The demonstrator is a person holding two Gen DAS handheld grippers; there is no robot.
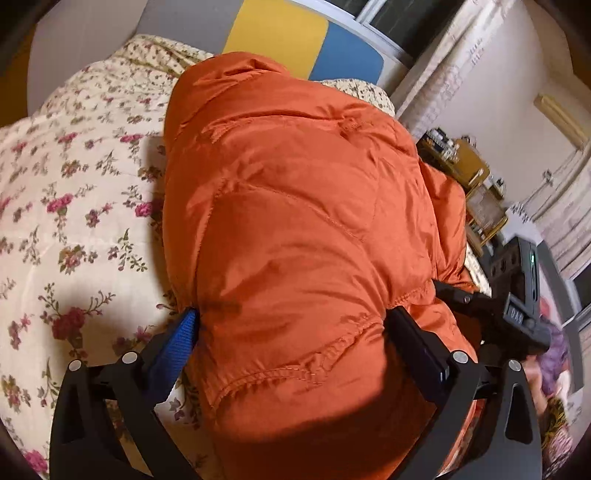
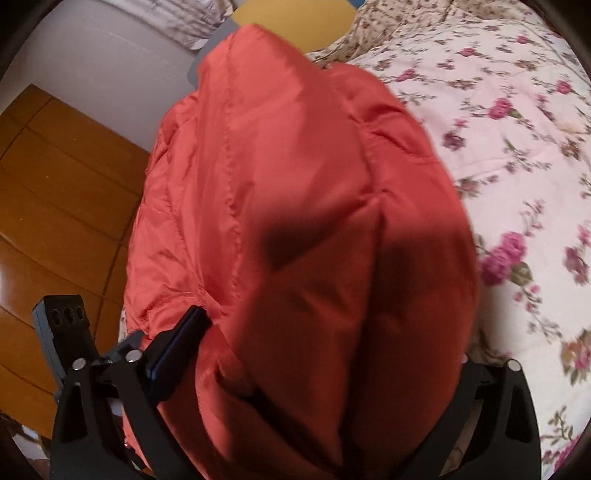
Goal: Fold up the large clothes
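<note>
A puffy orange quilted jacket (image 1: 295, 184) lies folded lengthwise into a thick bundle on the floral bed. My left gripper (image 1: 295, 317) straddles its near end. The blue-padded finger (image 1: 179, 343) presses one side and the black finger (image 1: 413, 339) digs into the other, so the padding bulges between them. In the right wrist view the same jacket (image 2: 295, 184) fills the wide jaws of my right gripper (image 2: 328, 332). Its left finger (image 2: 181, 339) pinches a crease in the fabric, and its right finger is hidden under the bulge. The right gripper's body (image 1: 517, 321) sits beside the jacket's right edge.
The floral quilt (image 1: 74, 203) covers the bed around the jacket. A yellow and blue headboard (image 1: 295, 33) stands behind it. Wooden floor (image 2: 55, 184) lies to the left of the bed. Cluttered shelves (image 1: 476, 184) and a grey box stand at the bedside.
</note>
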